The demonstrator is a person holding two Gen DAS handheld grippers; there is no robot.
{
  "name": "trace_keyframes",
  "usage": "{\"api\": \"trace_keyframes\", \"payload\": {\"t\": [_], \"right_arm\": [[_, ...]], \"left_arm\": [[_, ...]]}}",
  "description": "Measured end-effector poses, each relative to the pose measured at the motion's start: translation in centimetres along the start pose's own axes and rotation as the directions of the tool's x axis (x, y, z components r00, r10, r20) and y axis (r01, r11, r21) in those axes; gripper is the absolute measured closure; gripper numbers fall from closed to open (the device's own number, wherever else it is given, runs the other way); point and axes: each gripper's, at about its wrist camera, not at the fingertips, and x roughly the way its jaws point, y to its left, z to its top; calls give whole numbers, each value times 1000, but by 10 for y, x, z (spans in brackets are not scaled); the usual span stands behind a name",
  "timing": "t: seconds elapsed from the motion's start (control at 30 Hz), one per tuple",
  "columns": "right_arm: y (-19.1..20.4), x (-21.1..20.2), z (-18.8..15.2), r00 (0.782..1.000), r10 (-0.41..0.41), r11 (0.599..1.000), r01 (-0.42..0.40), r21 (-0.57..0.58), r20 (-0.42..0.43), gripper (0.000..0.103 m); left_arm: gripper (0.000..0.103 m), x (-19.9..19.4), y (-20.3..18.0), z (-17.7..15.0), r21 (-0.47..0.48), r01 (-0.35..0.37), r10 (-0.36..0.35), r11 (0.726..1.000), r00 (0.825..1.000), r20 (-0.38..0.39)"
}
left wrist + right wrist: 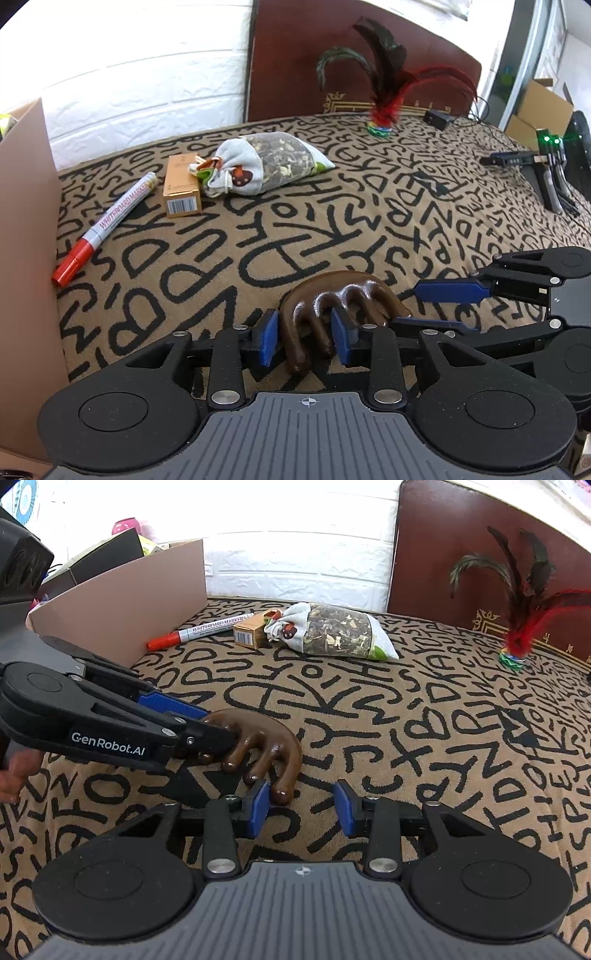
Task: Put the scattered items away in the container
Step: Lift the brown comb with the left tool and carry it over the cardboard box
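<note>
left fingers: the left gripper (306, 341) has its blue pads on either side of the glossy brown wooden comb-shaped massager with thick rounded prongs (332, 306), clamped or very nearly so, around the middle prongs

right fingers: the right gripper (302, 808) is spread apart with nothing between the pads; its left pad sits just beside the outermost prong tip, can't tell if it's touching

the massager: lies on the tan cloth with black letter print (406, 738), not lifted as far as I can see

doing it well: I'd say squeeze firmly, since rounded glossy prongs look slippery, and keep the right fingers clear so they don't knock it loose

container: brown cardboard box (122, 616) off to the left, well apart from the massager; its inside is hidden from both views, so no clue what's in it

left out: red-capped whiteboard marker (107, 225) touching the box wall, small tan carton (183, 186), drawstring pouch of dried herbs (266, 164), feather shuttlecock (382, 110)
</note>
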Motion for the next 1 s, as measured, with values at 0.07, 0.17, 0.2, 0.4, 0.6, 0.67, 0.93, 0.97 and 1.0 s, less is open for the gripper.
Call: {"api": "trace_keyframes", "payload": {"t": [0.07, 0.17, 0.2, 0.4, 0.6, 0.67, 0.93, 0.97, 1.0], "right_arm": [[2, 0, 0, 1000, 20, 1000, -20, -21, 0, 82], [9, -1, 0, 1000, 20, 998, -20, -65, -3, 87], [9, -1, 0, 1000, 20, 998, -20, -67, -2, 87], [3, 2, 4, 999, 48, 998, -49, -37, -14, 87], [14, -13, 2, 997, 67, 997, -68, -26, -27, 87], [20, -20, 1, 997, 78, 997, -79, -28, -24, 87], [56, -60, 15, 994, 107, 988, -102, -115, 36, 87], [61, -65, 19, 992, 113, 986, -106, -128, 50, 88], [67, -69, 23, 991, 119, 984, -108, -142, 66, 88]], "left_arm": [[66, 0, -1, 0, 2, -7, 7, 1000, 1000, 0], [66, -3, -1, -1, 2, -12, 12, 1000, 1000, 4], [60, -4, 0, -3, -8, -7, 7, 1000, 1000, 10], [65, -5, 0, -7, -52, -22, 24, 998, 999, 26], [74, -29, -4, -21, -105, -45, 50, 993, 998, 39], [74, -40, -3, -29, -143, -47, 55, 989, 997, 52], [74, -102, 2, -45, -245, -81, 118, 966, 983, 144], [73, -111, 4, -44, -247, -88, 131, 965, 978, 161], [73, -121, 6, -44, -252, -95, 143, 963, 973, 180]]}}
